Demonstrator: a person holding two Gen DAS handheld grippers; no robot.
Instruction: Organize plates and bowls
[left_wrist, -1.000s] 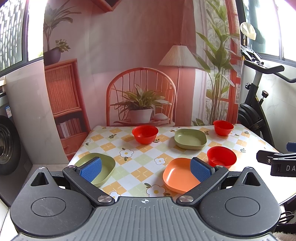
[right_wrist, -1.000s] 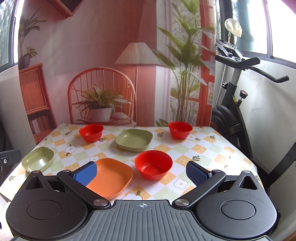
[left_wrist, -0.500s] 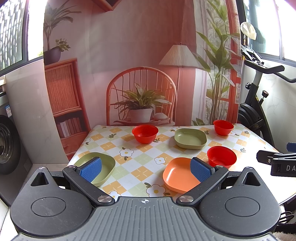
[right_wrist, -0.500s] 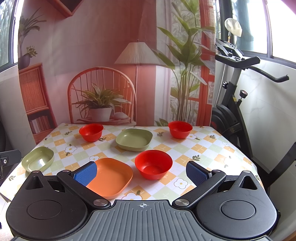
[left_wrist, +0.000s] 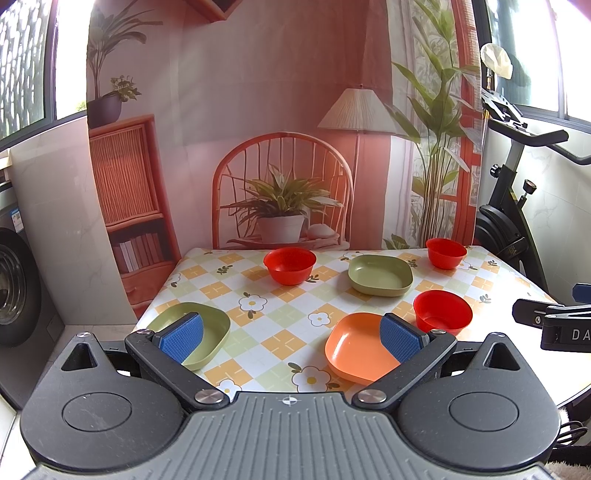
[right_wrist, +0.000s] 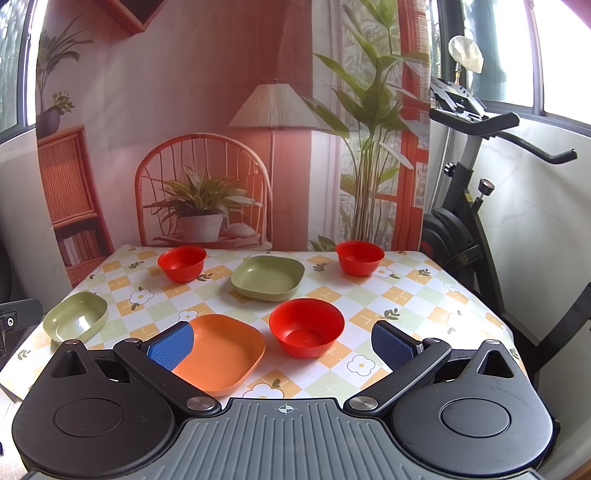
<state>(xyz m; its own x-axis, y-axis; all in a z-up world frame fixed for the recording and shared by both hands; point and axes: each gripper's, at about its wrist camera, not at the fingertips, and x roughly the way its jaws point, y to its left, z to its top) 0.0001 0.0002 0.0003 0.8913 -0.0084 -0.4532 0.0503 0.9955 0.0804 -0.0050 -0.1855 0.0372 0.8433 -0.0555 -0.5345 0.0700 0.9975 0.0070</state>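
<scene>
While nothing stacked yet, my left hand-held gripper (left_wrist: 291, 334) and right hand-held gripper (right_wrist: 282, 341) both spread, empty. Left to right on bench (right_wrist: 406, 295): green plate (right_wrist: 75, 320), orange plate (right_wrist: 221, 350), red bowl (right_wrist: 306, 332). Better pinch rim, lift level, nest alike shapes.

White letters "DA", cut off, on the right claw (left_wrist: 554, 321) body.

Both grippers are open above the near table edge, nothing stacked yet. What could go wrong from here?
1. The orange plate sits close to the near edge of the table; a clumsy pinch could push it off.
2. The near red bowl sits close beside it and could get bumped.
</scene>
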